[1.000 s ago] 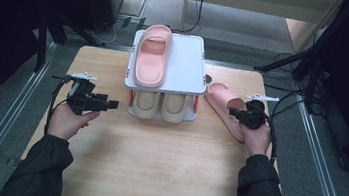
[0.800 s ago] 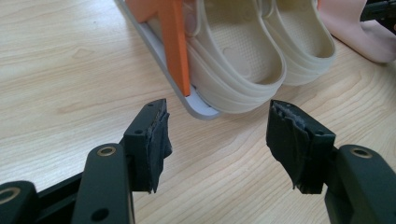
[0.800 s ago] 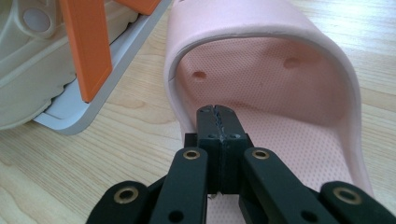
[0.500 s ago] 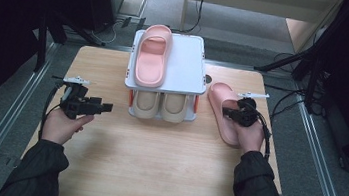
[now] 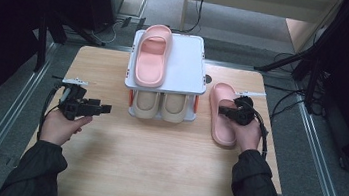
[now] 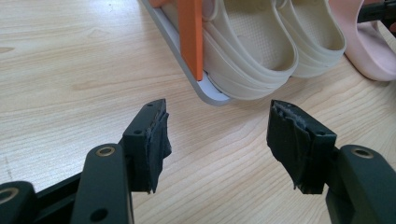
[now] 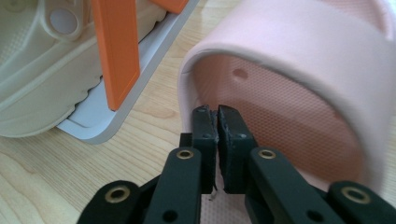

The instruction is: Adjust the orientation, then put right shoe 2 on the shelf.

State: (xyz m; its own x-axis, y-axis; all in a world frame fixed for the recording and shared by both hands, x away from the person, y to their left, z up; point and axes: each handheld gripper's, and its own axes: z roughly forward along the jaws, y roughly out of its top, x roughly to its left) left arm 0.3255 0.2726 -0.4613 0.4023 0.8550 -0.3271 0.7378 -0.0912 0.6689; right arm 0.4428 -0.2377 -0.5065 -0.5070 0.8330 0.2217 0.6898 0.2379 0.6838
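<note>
One pink rubber slipper (image 5: 151, 57) tops the white two-tier rack (image 5: 186, 69); your right gripper (image 7: 217, 111), fingers nearly closed, pinches its mate (image 5: 223, 115) at frame right on the tabletop (image 5: 154, 161), yet to rack; your left gripper (image 6: 217, 121) gapes empty.

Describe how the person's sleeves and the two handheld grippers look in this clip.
Both forearms wear dark sleeves. The left gripper and right gripper are black, with brass-coloured rivets and worn dark padding on the jaws. A black cable trails from each, and a pale plate tops each one in the high view.

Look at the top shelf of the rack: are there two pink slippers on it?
No, one pink slipper lies on the rack; the other pink slipper is on the table.
</note>
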